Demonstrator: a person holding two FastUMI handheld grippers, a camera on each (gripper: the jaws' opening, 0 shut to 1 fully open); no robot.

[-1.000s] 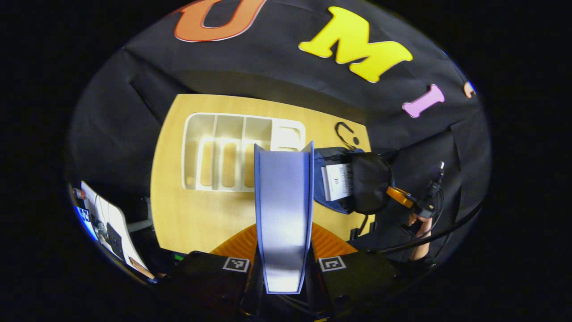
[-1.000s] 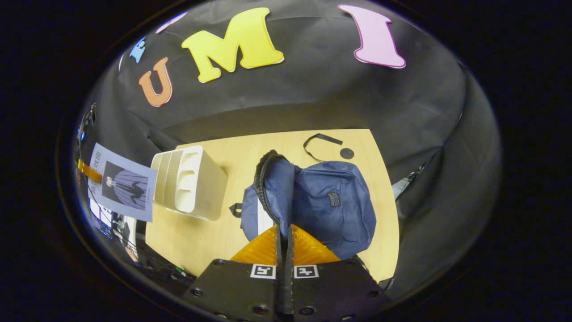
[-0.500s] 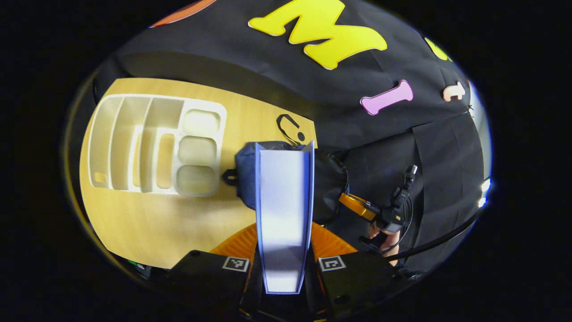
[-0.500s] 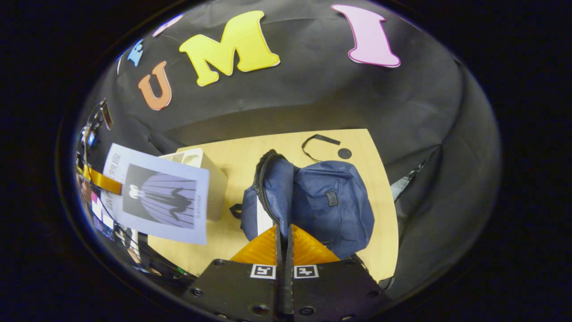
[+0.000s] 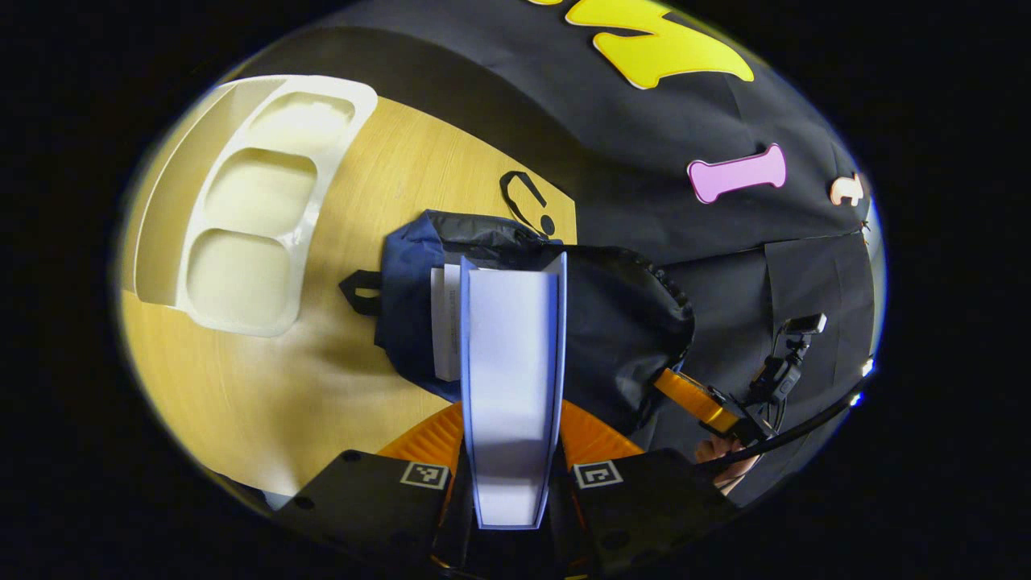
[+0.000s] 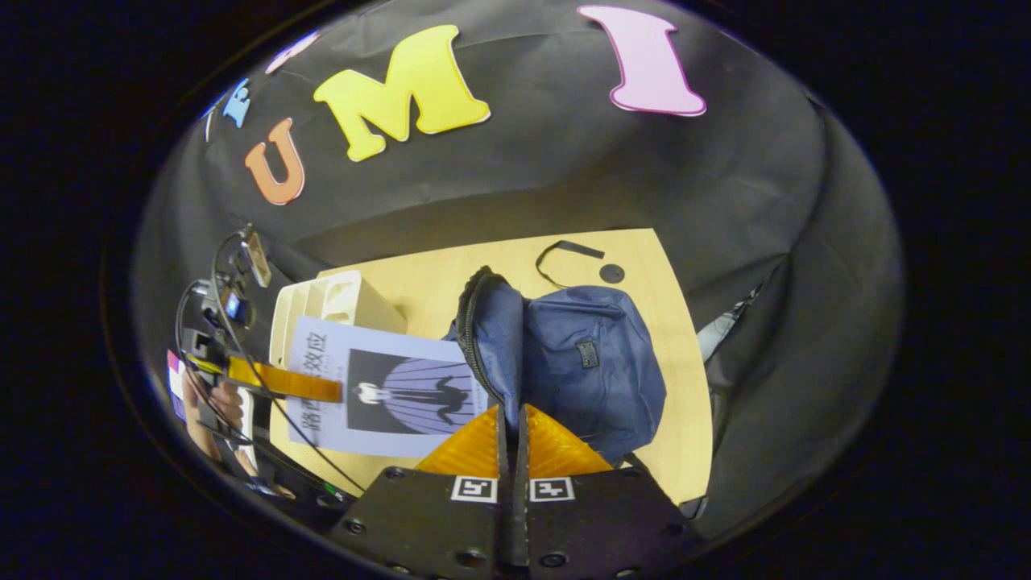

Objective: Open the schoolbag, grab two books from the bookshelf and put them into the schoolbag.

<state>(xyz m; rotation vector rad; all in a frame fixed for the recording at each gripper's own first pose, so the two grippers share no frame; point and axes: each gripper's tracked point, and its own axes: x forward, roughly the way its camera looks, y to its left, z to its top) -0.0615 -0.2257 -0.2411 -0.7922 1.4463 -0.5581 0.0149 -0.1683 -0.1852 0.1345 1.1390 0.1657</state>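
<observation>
While the right claw (image 6: 511,419) pinches the schoolbag (image 6: 592,362) rim open, the left claw (image 5: 511,451), gripping the book (image 5: 511,362), should slide it edge-first beside the one inside.

The fabric schoolbag (image 6: 592,366) ahead of the right gripper was dark blue with black lining. The held thin book (image 6: 387,396) was pale lavender with a dark striped picture. The plastic bookshelf (image 5: 242,209) was cream, the wooden table (image 5: 266,387) yellow.
</observation>
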